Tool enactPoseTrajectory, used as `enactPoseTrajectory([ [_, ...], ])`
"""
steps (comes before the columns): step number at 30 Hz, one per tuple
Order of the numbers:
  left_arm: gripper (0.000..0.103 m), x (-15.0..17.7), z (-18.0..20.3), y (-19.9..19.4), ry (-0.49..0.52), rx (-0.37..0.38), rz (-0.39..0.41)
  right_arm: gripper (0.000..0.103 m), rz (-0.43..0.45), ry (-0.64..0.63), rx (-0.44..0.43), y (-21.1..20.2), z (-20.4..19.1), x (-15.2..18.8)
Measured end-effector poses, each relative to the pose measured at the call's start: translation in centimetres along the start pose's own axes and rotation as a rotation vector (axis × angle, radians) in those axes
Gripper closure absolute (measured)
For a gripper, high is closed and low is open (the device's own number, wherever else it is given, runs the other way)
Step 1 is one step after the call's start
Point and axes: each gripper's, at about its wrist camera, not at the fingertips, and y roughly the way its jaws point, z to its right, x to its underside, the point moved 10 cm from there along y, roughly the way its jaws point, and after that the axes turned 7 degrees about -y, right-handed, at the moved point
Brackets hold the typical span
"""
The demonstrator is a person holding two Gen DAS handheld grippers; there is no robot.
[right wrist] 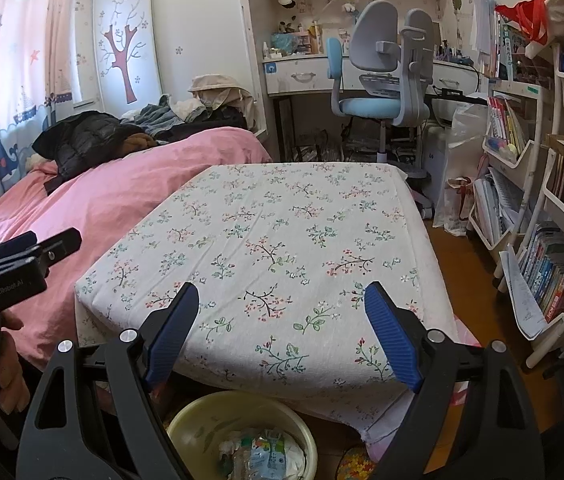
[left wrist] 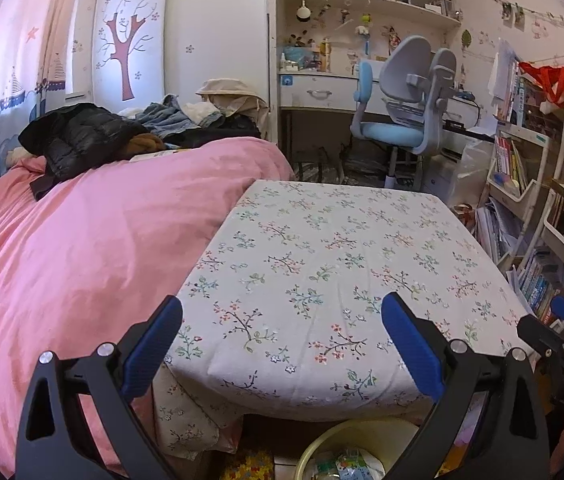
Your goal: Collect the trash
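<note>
**Both Grippers Empty, Trash Already in the Basin**

The left gripper (left wrist: pixel 282 320) hangs with its jaws spread wide and nothing between them; the blue ribbed pads (left wrist: pixel 154 348) are rubbery against matte black arms. The right gripper (right wrist: pixel 282 316) is likewise released and empty, its jaws wide apart. Both hover over the near edge of the table (right wrist: pixel 274 248), which is draped in a soft, slightly wrinkled cotton cloth printed with small floral sprigs.

Directly below that edge, on the floor, sits a round pale-yellow plastic basin (right wrist: pixel 186 420). The trash (right wrist: pixel 266 456) lies inside it: crinkled plastic wrappers and what look like packets, glossy and crumpled.

Judging from this, the collecting seems largely done: the tabletop shows no litter, and the trash rests in the basin. Whether more remains elsewhere cannot be told.

To the left, touching the table, spreads a puffy pink duvet (left wrist: pixel 82 248) with dark clothes (left wrist: pixel 78 136) heaped at its far end. Beyond the table stands a blue and grey desk chair (left wrist: pixel 402 112).
</note>
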Motion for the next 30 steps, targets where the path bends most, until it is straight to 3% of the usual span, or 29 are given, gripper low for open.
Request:
enactPoseTrajectory([
  [30,0.008,0.3,1.3,0.2,0.057,-0.002,-0.004,0.021,-0.001,-0.024,0.003,-0.2,-0.3,-0.3],
])
